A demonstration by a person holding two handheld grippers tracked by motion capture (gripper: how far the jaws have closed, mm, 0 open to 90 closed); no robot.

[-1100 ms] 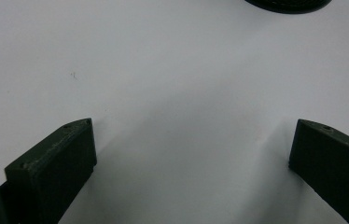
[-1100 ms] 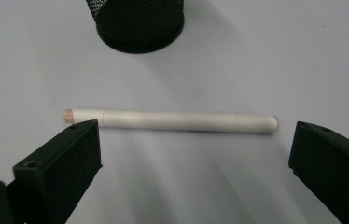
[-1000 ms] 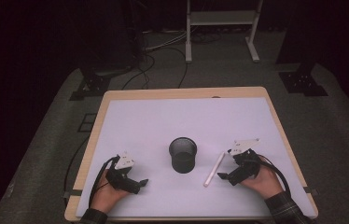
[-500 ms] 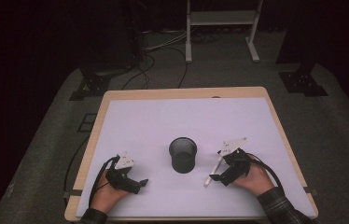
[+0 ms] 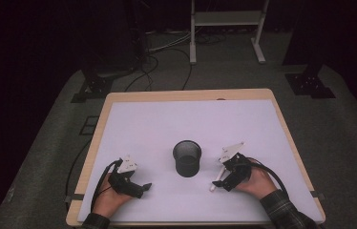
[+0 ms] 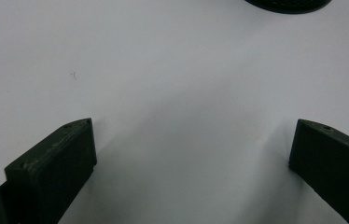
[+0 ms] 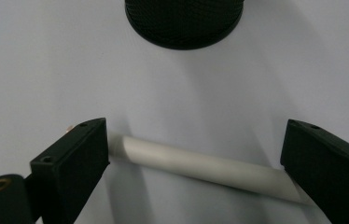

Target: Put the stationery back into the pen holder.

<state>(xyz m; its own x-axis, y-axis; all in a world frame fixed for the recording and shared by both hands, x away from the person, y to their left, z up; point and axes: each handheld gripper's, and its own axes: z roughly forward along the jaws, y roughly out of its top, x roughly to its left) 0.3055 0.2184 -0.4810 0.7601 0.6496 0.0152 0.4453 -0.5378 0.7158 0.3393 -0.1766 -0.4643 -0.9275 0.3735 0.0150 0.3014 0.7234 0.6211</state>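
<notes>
A wooden-edged table carries a white sheet that covers almost all of its top. Around it lies a grey floor, with cables and a white stand in the dark beyond the far edge.

Near the middle of the sheet, toward the person's side, stands 1 black mesh cup, upright and open at the top. Its base shows at the top edge of the left gripper view and its lower wall at the top of the right gripper view.

The left gripper rests low on the sheet at the near left, held in the left hand, well apart from the cup. In its own view the 2 black jaws stand wide apart over bare sheet, with nothing between them.

The right gripper sits just right of the cup, in the right hand, whose plaid sleeve comes in from the bottom. Its 2 jaws are also spread wide.

A white pen lies flat on the sheet between the right gripper's jaws, crossing the gap from one to the other. Whether either jaw touches it cannot be told. In the high view its pale tip pokes out beside the gripper, near the cup but apart from it.
</notes>
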